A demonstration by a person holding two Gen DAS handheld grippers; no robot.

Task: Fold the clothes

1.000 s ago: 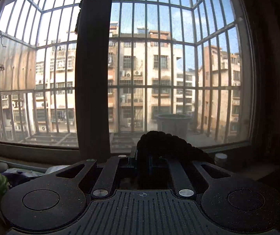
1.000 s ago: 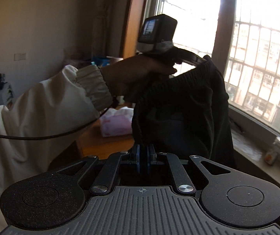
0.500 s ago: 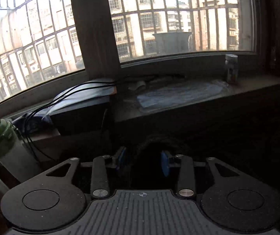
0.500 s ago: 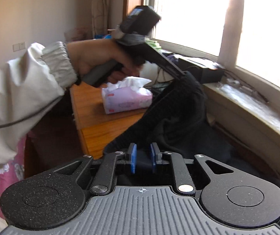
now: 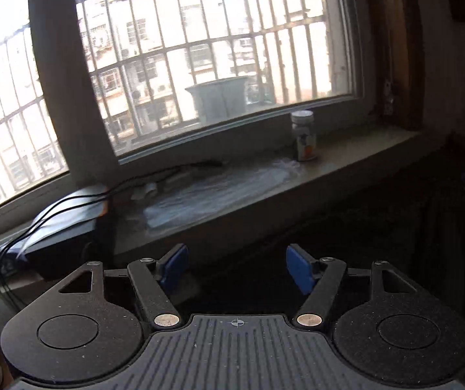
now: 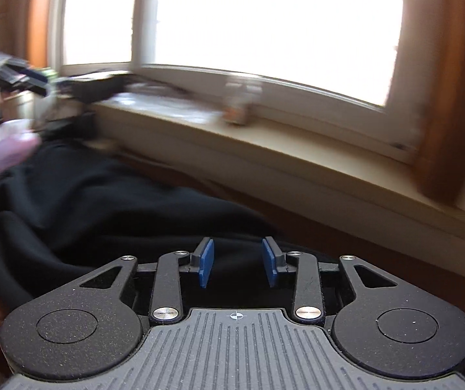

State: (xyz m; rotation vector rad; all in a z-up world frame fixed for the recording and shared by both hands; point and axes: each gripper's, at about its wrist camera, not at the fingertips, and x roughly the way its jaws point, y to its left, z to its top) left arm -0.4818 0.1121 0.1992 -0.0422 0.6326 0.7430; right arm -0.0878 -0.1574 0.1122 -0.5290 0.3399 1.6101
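Black garment (image 6: 80,208) lies spread out below the windowsill, both tools released from it.

Left gripper (image 5: 237,268) has its two blue pads (image 5: 174,265) spread wide with nothing between them; right gripper (image 6: 238,261) stands moderately apart, empty, just over the dark cloth. One small white-capped bottle (image 5: 304,136) stands on the windowsill (image 5: 346,159), its orange label too small to read. Two black cables (image 5: 70,201) run across a dark box (image 5: 60,234). A pink pack (image 6: 8,149), probably tissues, is blurred at left.

No writing can be read, even on the bottle (image 5: 304,136)
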